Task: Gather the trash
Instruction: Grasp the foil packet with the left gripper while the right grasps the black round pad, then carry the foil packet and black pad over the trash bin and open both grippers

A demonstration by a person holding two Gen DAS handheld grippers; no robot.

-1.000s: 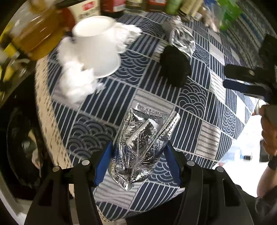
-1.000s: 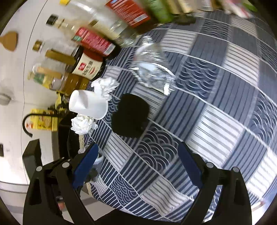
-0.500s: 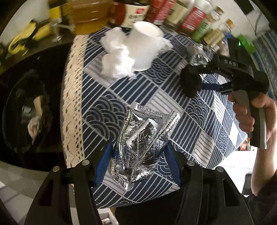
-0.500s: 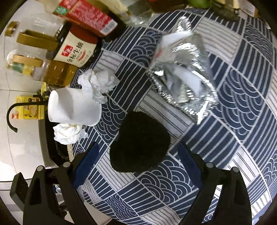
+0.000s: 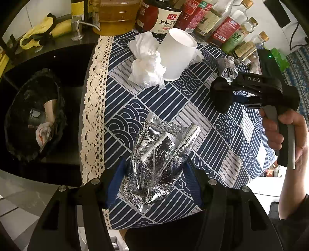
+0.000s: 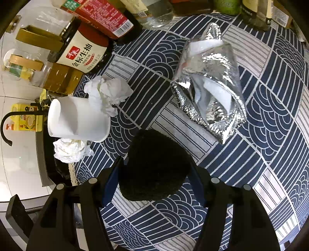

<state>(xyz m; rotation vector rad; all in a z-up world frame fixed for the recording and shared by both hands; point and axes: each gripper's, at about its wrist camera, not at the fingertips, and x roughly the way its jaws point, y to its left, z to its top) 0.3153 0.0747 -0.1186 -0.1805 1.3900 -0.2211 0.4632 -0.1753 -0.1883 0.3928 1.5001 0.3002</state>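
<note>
The black lump (image 6: 154, 166) shows no detail; the right gripper (image 6: 156, 173) has just been closing its jaws onto it on the tabletop (image 6: 260, 164). The left gripper (image 5: 154, 179) holds a foil pouch (image 5: 160, 158) clamped above the tabletop's near edge. Far off lie tissues (image 5: 146, 61), a tipped white cup (image 5: 177, 54) and bottles (image 5: 164, 17); the bin bag (image 5: 32, 115) at left is dim.

Blue-patterned tablecloth (image 6: 270, 135) — foil pouch (image 6: 210, 85), toppled white cup (image 6: 77, 119), crumpled tissues (image 6: 108, 92), bottles (image 6: 83, 54), perhaps sauces.

On the table I count two foil pouches (image 5: 160, 154) (image 6: 210, 85), one white paper cup (image 6: 77, 119), two crumpled tissue wads (image 6: 108, 92) (image 6: 70, 149), one black fuzzy lump (image 6: 154, 168), and a crowd of bottles (image 6: 81, 52) along the far edge.
</note>
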